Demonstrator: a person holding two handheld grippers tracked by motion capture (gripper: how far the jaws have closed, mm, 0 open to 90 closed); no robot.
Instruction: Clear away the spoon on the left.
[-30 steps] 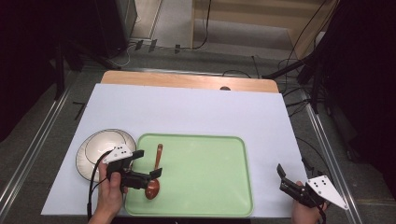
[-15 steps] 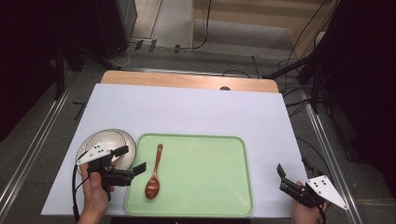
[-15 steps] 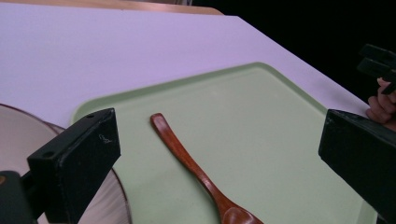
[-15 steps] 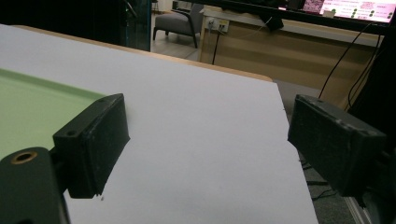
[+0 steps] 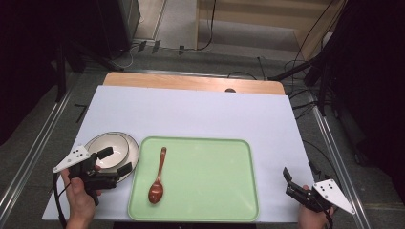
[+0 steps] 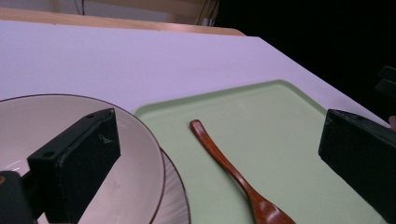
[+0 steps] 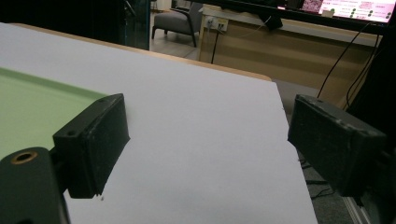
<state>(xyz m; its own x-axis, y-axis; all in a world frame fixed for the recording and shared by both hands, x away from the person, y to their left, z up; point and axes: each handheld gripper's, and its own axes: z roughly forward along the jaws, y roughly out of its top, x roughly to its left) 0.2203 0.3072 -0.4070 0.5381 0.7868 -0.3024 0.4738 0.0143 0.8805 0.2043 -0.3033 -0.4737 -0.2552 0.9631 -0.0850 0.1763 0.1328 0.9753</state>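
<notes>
A brown wooden spoon (image 5: 157, 177) lies free on the left part of a pale green tray (image 5: 205, 171), bowl end toward me. Left of the tray a cream bowl (image 5: 109, 150) sits on a plate (image 5: 134, 152). My left gripper (image 5: 115, 160) is open over the bowl's near right edge, holding nothing. In the left gripper view its jaws stand wide apart, with the bowl (image 6: 46, 130) behind the left one and the spoon (image 6: 229, 168) on the tray (image 6: 289, 121) between them. My right gripper (image 5: 288, 182) is open at the table's near right, empty.
A white sheet (image 5: 200, 114) covers the table, with a wooden strip (image 5: 191, 82) along its far edge. In the right gripper view the open jaws (image 7: 205, 135) frame bare white sheet, with the tray's corner (image 7: 28, 98) at the left. Cables and dark furniture surround the table.
My left gripper has drawn back leftward from the spoon on the tray to the bowl's edge; the spoon stays lying on the tray. The right gripper has not moved.
</notes>
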